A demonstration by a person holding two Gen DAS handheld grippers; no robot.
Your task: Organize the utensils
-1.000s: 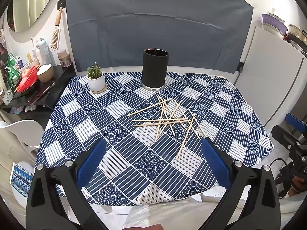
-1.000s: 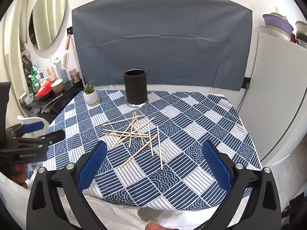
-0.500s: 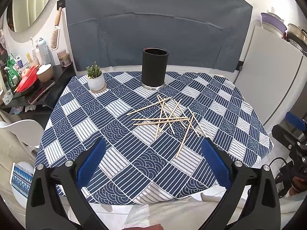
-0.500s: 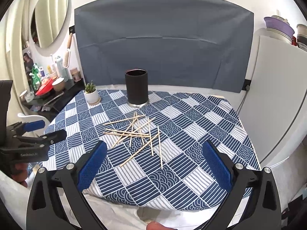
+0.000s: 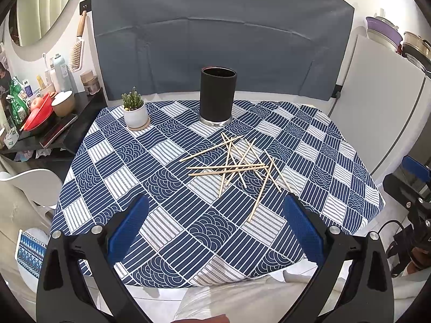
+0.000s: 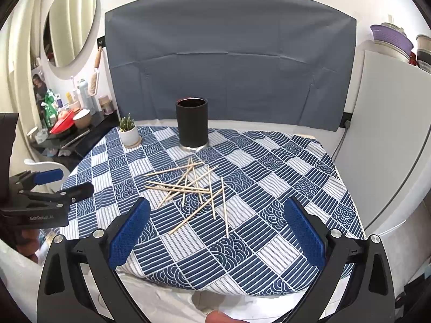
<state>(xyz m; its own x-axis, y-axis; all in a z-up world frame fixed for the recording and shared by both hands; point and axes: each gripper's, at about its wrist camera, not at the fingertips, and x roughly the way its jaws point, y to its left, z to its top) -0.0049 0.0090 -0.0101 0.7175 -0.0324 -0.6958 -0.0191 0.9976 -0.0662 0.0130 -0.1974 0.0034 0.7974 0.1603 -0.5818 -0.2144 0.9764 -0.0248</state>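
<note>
Both the left gripper and right gripper hang spread wide and empty at the bench's near edge, likely lining up on the sticks strewn mid-cloth, just before the upright black cup meant to hold them.

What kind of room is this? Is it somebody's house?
Probably a room in someone's home. A table with a blue patterned tablecloth holds scattered chopsticks, a black holder and a little potted cactus. A round mirror and a hairbrush hang on the wall.
</note>
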